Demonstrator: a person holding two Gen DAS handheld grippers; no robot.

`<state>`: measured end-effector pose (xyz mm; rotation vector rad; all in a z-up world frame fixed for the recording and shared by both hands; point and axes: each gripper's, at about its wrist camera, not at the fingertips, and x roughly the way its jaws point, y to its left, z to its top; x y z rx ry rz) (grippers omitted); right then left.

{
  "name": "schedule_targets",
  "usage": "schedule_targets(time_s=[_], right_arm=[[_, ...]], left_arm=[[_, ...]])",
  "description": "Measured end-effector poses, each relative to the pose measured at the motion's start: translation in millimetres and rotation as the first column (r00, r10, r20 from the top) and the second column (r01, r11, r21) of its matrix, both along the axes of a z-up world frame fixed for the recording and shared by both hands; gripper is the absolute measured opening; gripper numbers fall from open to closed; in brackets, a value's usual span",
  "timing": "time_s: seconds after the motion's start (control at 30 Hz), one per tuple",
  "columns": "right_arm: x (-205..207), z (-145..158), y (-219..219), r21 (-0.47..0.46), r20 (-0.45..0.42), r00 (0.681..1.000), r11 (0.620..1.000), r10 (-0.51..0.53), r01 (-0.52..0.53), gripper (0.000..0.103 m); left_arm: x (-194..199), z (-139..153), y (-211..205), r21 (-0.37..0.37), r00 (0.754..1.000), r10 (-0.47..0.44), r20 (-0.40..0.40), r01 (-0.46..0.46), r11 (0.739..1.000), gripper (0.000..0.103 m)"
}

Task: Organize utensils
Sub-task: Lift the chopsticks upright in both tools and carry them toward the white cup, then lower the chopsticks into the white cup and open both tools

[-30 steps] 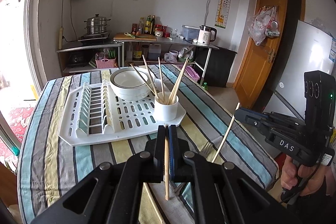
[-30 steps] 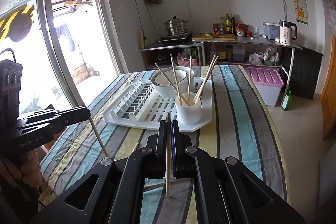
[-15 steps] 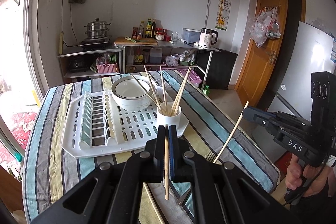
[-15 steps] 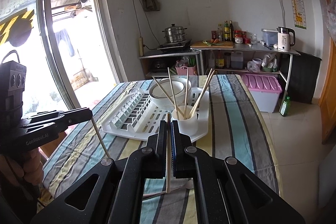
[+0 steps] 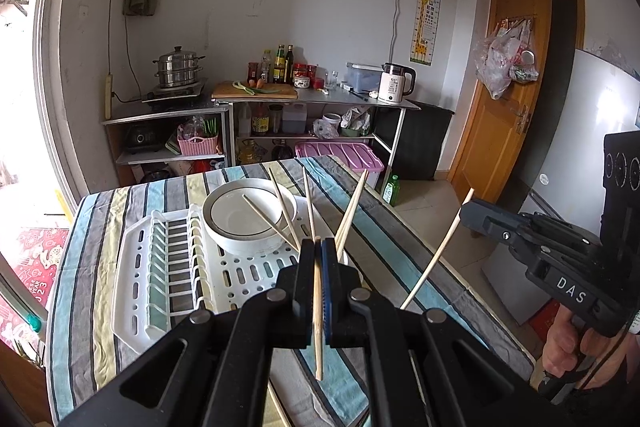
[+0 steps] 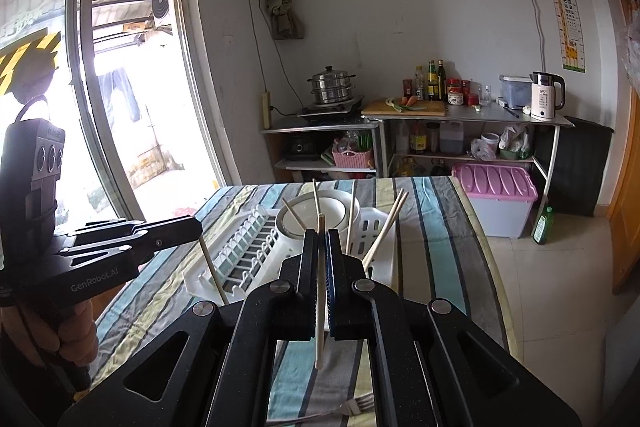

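1. Above the striped tabletop, each claw is clamped on one chopstick: left claw on a chopstick, right claw on another chopstick.
2. Only the right-wrist view shows a fork at the near edge.
3. A white rack holds stacked bowls; more chopsticks rise behind the left claw.

Splayed chopsticks and bowl block rack.
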<state>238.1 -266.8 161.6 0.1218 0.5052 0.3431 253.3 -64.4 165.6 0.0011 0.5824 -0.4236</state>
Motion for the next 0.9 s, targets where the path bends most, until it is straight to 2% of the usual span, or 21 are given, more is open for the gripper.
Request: schedule_targets(time_s=[0.2,0.5,0.9], right_arm=[[26,12,-4,0.015,0.028,1.000,1.000,-0.014,0.014,0.003],[62,14,-11,0.033,0.032,0.999,0.999,-0.035,0.034,0.003],[94,2,-7,0.040,0.009,0.999,0.999,-0.036,0.035,0.003]], left_arm=[[28,13,-6,-0.024,1.000,0.000,0.022,0.001,1.000,0.003],[62,28,-20,-0.040,0.998,-0.013,0.054,0.015,0.999,0.003],[99,20,-33,-0.053,0.999,-0.023,0.048,0.025,0.998,0.003]])
